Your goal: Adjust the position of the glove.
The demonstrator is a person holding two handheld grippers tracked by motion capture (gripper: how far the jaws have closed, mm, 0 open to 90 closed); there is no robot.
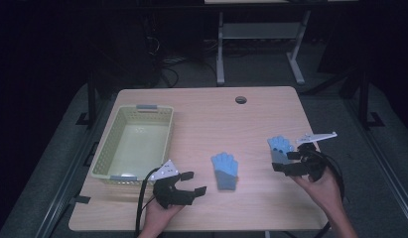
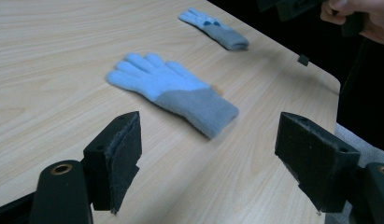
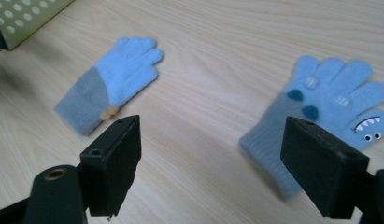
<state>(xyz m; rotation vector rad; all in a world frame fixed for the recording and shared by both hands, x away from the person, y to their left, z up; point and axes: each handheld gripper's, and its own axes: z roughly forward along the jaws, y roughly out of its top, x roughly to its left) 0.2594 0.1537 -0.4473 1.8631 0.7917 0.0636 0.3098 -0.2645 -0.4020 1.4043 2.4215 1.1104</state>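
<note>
Tabletop [image 1: 261,114]: pale wood grain, with a round hole near its far edge.

Basket [image 1: 108,148]: pale yellow-green, perforated walls, sitting at the left of the tabletop. I see nothing inside it.

Plain glove [image 1: 225,170]: light blue fingers, grey cuff, lying flat at mid-tabletop with the fingers pointing away from me. It sits between my two claws, touching neither. In the left gripper view it lies just ahead of the jaws [image 2: 173,93].

Patterned glove [image 1: 279,150]: light blue and grey, lying flat toward the right of the tabletop. The right gripper view shows dark blue spots and a small toothed face on it [image 3: 320,112]. It is well apart from the plain glove.

Left claw [image 1: 190,182]: I hold it low at the near left edge, just beside the basket's near corner. Its jaws stand wide apart with nothing between them and point toward the plain glove.

Right claw [image 1: 287,161]: jaws spread apart and holding nothing, directly over the cuff end of the patterned glove. I cannot tell whether the jaws touch it.
</note>
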